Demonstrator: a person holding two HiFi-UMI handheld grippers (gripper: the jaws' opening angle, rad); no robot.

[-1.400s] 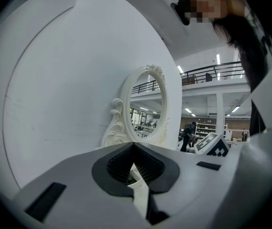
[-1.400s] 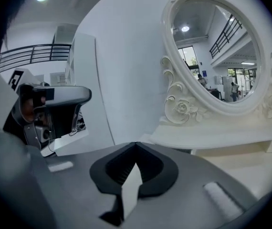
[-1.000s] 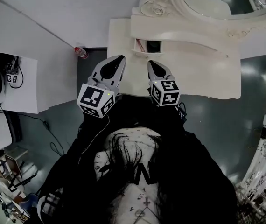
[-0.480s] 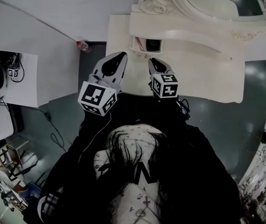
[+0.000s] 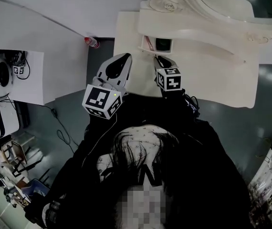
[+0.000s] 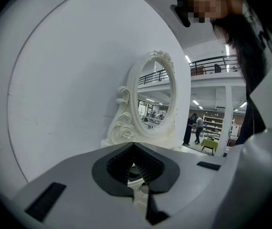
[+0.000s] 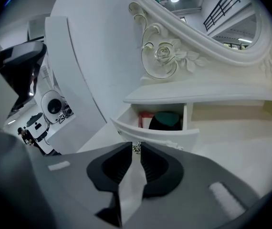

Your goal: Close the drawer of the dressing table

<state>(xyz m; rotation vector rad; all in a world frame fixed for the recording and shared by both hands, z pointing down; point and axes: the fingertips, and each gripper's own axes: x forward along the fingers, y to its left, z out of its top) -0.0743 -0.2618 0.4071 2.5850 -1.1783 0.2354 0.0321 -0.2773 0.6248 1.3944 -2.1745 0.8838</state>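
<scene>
The drawer (image 7: 160, 135) stands pulled out of the white dressing table (image 5: 212, 75), under the shelf that bears the carved oval mirror (image 7: 207, 18); its curved white front faces the person and its inside is open to view. Inside the drawer lies a dark rounded thing (image 7: 164, 120) with a greenish top, and to the left of it a red thing (image 7: 145, 116) against the drawer's side wall. At the middle of the drawer front hangs a small metal pull (image 7: 136, 148). The right gripper (image 7: 135, 149) is right at the drawer front, its jaws drawn in to a narrow slit with the pull caught between their tips; from the head view the right gripper (image 5: 160, 59) reaches the drawer (image 5: 156, 50) from the person's side, its marker cube (image 5: 169, 78) further back from the drawer. The left gripper (image 5: 125, 57) hangs to the left of the drawer, apart from it, over the table's front edge; in its own view the left gripper (image 6: 133, 144) has its jaws together, tips touching and nothing held between them, and beyond them rise the mirror (image 6: 155, 106) and a plain white wall (image 6: 69, 80). Left of the drawer, off the table's corner and down on the grey floor, lies a small bottle (image 5: 91, 42) with a red cap
</scene>
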